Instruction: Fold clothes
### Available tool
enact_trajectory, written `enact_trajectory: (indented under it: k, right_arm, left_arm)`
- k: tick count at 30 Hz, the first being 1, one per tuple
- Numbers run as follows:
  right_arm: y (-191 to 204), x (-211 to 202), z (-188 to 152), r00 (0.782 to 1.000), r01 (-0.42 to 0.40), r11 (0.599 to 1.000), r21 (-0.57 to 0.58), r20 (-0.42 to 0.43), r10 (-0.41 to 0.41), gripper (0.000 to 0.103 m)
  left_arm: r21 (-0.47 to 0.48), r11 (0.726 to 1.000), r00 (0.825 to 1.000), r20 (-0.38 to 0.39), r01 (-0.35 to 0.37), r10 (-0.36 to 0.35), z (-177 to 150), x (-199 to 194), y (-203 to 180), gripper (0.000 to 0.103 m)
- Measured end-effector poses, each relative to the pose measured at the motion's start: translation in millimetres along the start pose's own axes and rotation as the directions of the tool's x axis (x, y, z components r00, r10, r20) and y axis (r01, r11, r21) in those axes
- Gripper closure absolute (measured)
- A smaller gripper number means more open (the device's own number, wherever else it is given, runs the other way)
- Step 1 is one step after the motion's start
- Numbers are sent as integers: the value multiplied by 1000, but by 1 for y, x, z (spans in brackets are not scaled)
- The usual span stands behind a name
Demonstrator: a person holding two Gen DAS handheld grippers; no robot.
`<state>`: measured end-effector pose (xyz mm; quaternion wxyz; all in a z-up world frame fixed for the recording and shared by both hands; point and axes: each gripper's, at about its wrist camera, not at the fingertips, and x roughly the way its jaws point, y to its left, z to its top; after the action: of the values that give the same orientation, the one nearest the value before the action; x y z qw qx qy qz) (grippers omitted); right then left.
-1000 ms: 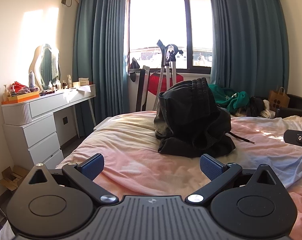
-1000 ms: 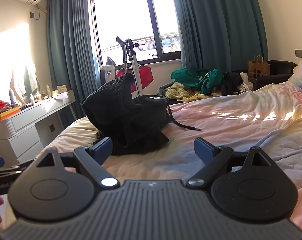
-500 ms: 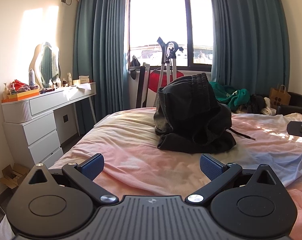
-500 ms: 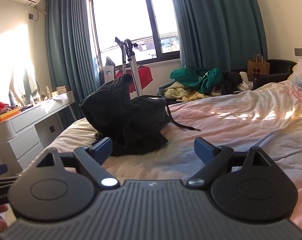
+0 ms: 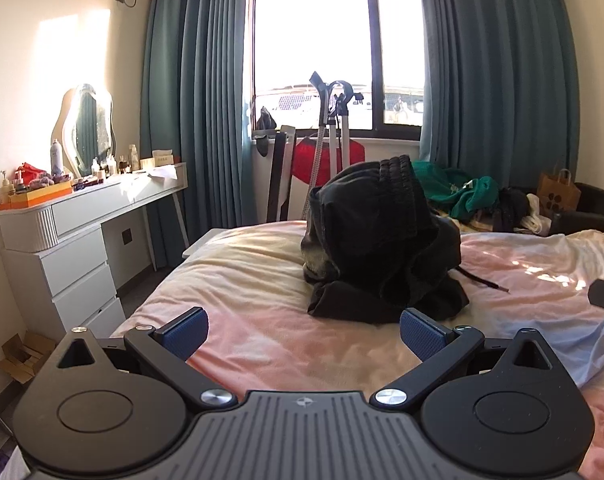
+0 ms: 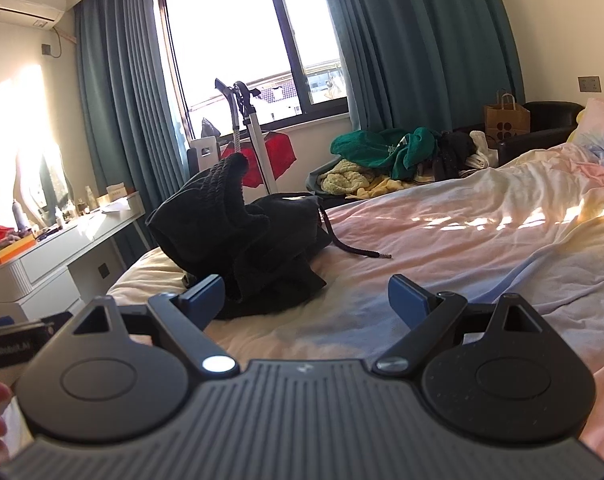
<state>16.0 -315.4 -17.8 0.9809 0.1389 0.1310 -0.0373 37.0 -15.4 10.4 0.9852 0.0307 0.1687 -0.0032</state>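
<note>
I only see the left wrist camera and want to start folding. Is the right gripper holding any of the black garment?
Observer: No. The right gripper is open with nothing between its pads. The black garment lies ahead on the bed, toward its left finger.
Operator: Anything past the right edge of my picture?
Observer: A pillow in pink and blue, at the head of the bed, well apart from the garment.

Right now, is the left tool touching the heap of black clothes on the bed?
Apart. The left wrist view shows the left tool open, with a strip of pink sheet between its pads and the black clothes.
</note>
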Motion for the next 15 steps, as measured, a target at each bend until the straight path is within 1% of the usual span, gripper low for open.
enact_trajectory:
  k: [2,4,8,10,13,15]
  right_arm:
    - [-4,3,1,1000,5,1000,13,1,-5,13]
    - [-8,6,1,1000,11,1000,20,3,-11,13]
    - [-13,12,0,1000,20,1000,20,6,-21,13]
    - [-17,15,-1,1000,22,1000,22,5,-22,13]
    - [-21,24,-6,999,20,999,38,-26,-19,13]
    - [-23,32,-10,998,19,998,57,-54,-16,13]
  left_arm:
    - [11,1000,1000,2,13,-13,8,8,-6,0]
    - [11,999,999,-10,31,-31,8,18,-12,0]
    - [14,999,999,-37,37,-37,-6,36,-21,0]
    - [22,999,999,-32,34,-34,-14,42,-22,0]
    - [17,999,999,-31,31,-30,-18,48,-21,0]
    - [-5,1000,999,-25,29,-29,-17,49,-16,0]
